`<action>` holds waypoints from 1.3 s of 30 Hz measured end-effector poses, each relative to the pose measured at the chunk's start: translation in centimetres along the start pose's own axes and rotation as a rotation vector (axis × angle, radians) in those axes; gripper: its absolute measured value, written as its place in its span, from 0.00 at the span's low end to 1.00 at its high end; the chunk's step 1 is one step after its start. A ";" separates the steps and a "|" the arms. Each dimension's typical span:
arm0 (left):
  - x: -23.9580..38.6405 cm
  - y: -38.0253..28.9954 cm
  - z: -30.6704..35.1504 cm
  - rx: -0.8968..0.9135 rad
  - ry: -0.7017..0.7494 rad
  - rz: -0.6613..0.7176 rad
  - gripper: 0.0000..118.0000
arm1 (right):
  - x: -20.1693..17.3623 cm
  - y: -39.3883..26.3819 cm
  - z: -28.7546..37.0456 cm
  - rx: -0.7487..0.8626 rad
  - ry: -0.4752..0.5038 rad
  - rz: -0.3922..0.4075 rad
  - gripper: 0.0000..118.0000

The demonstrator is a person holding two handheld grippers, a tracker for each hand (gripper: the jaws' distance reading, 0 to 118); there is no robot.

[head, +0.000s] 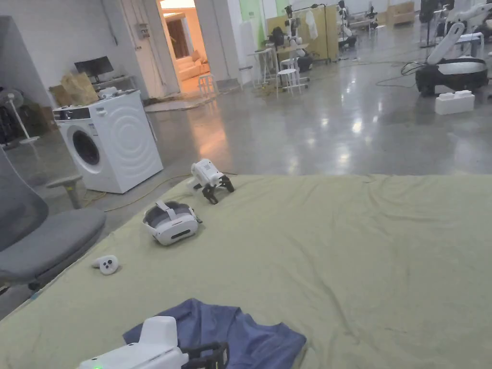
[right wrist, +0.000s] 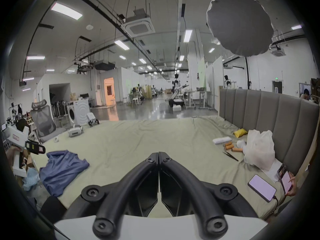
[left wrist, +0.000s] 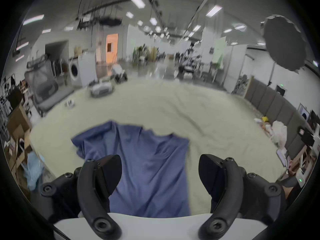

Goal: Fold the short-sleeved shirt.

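A blue short-sleeved shirt (head: 235, 331) lies crumpled on the near left part of a bed covered by a pale green sheet (head: 336, 250). My left gripper (head: 211, 354) hovers at the shirt's near edge. In the left gripper view its jaws stand wide apart (left wrist: 160, 172), and the shirt (left wrist: 147, 165) spreads below and beyond them, untouched. In the right gripper view the right gripper (right wrist: 158, 154) is shut with nothing between its jaws, above bare sheet to the right of the shirt (right wrist: 62, 171). The left gripper (right wrist: 39, 148) shows there at the far left, held in a hand.
A headset (head: 170, 223), a small controller (head: 106, 264) and a spare gripper (head: 211, 178) lie on the bed's far left. A washing machine (head: 113, 139) and grey chair (head: 38, 230) stand beyond it. By the padded headboard (right wrist: 268, 108) lie a white bag (right wrist: 259, 150) and a phone (right wrist: 262, 190).
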State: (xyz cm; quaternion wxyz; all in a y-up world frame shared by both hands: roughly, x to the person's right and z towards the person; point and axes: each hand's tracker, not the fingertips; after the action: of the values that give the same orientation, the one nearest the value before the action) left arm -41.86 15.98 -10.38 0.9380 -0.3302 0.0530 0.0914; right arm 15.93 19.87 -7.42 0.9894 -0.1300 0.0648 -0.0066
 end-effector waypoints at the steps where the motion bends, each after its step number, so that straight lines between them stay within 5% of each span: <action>1: -1.0 -0.5 -2.5 -0.038 0.006 0.001 0.80 | 0.0 -0.3 -0.2 -0.021 -0.008 0.011 0.00; 9: -4.1 -3.8 -15.5 -0.280 0.123 -0.007 0.76 | 0.5 -2.4 -2.3 -0.161 -0.055 0.019 0.00; 12: -3.9 -4.3 -14.8 -0.239 0.117 0.000 0.46 | 0.5 -2.9 -2.6 -0.186 -0.061 0.019 0.00; 13: -3.5 -4.1 -14.7 -0.236 0.117 -0.008 0.17 | 0.5 -3.0 -2.7 -0.193 -0.057 0.014 0.00; 14: -3.2 -4.0 -14.7 -0.226 0.121 -0.027 0.00 | 0.5 -3.2 -2.7 -0.197 -0.050 0.006 0.00; 17: -3.0 -3.5 -15.4 -0.276 0.129 -0.053 0.00 | 0.7 -3.3 -2.7 -0.205 -0.025 -0.005 0.00; 22: -4.0 2.2 -10.7 -0.097 0.028 0.244 0.00 | 1.4 -2.9 -1.6 -0.176 -0.011 0.007 0.00; 32: 10.5 14.4 -6.6 0.133 -0.190 -0.036 0.00 | 4.2 -3.2 2.0 -0.129 -0.060 -0.086 0.00; 39: 30.2 8.0 -12.4 -0.016 -0.485 -0.245 0.00 | 6.9 -4.2 5.2 -0.125 -0.140 -0.127 0.00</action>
State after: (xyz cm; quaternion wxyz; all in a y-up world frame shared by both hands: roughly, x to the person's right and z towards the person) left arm -14.51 18.46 -29.73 0.9246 -0.3101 -0.2145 0.0540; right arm 23.45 16.93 -2.21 0.9790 -0.1954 -0.0126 -0.0563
